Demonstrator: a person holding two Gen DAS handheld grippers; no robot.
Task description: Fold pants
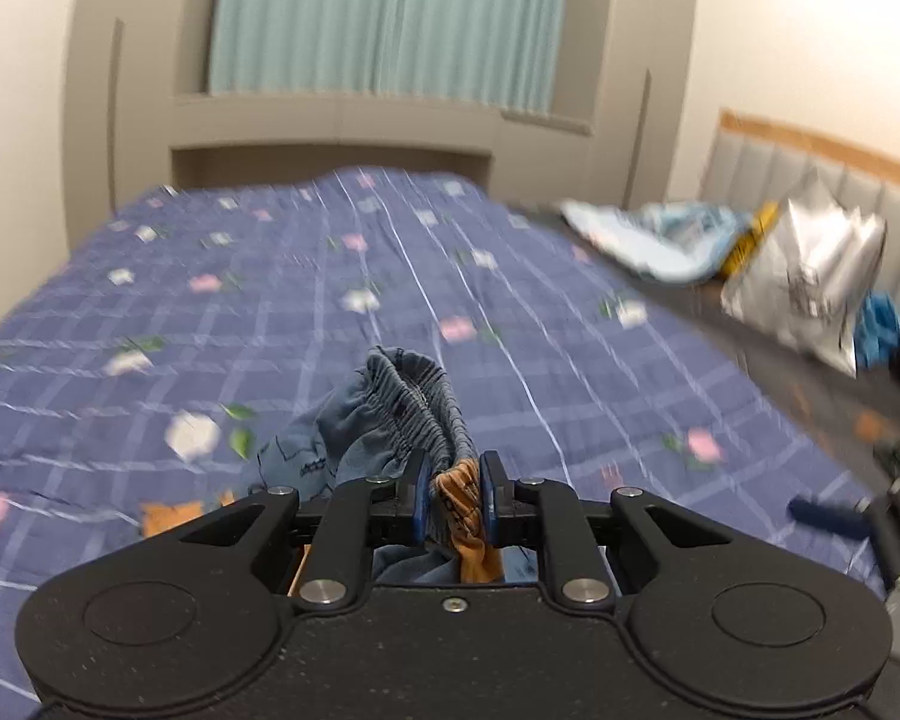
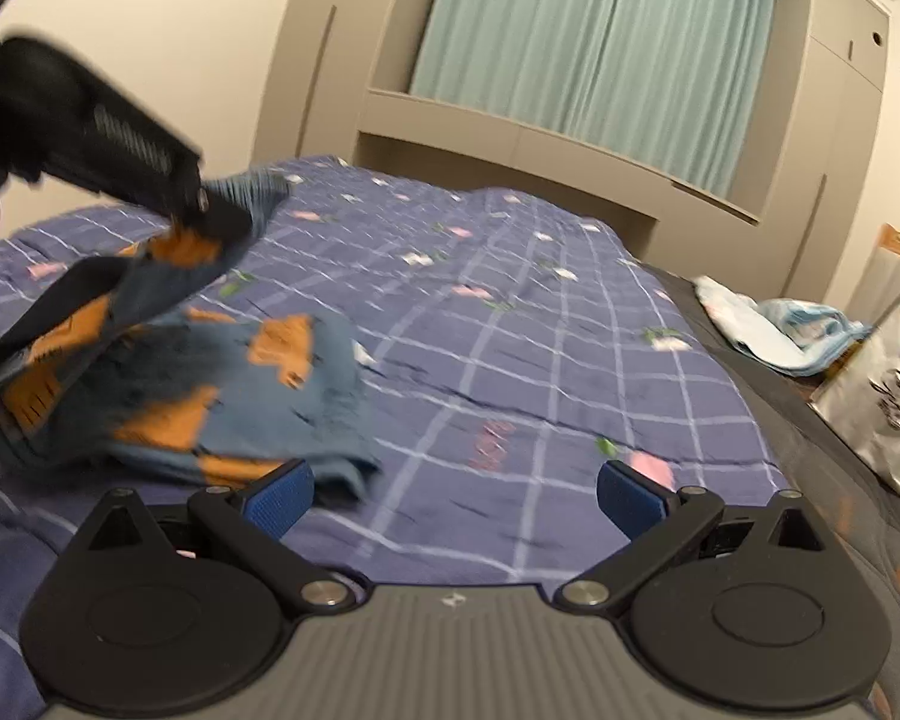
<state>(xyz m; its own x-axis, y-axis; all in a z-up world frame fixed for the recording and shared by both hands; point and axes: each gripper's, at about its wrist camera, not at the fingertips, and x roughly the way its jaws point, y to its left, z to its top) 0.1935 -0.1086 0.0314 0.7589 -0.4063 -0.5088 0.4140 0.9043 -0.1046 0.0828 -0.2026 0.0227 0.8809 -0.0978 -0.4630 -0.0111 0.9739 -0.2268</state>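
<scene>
Over a bed's blue checked floral quilt, the left tool grips the blue-and-orange patterned pants by their waistband, folding barely begun, while the right tool gapes empty.

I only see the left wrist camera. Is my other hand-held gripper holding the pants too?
Observer: No. The right hand-held gripper is open and empty, over the bedspread.
Operator: Are the pants all up in the air?
Observer: No. From the right view, the pants hang from the left hand-held gripper and their lower part lies bunched on the bed.
Operator: What do they look like lower down?
Observer: Blue with big orange patches.
</scene>
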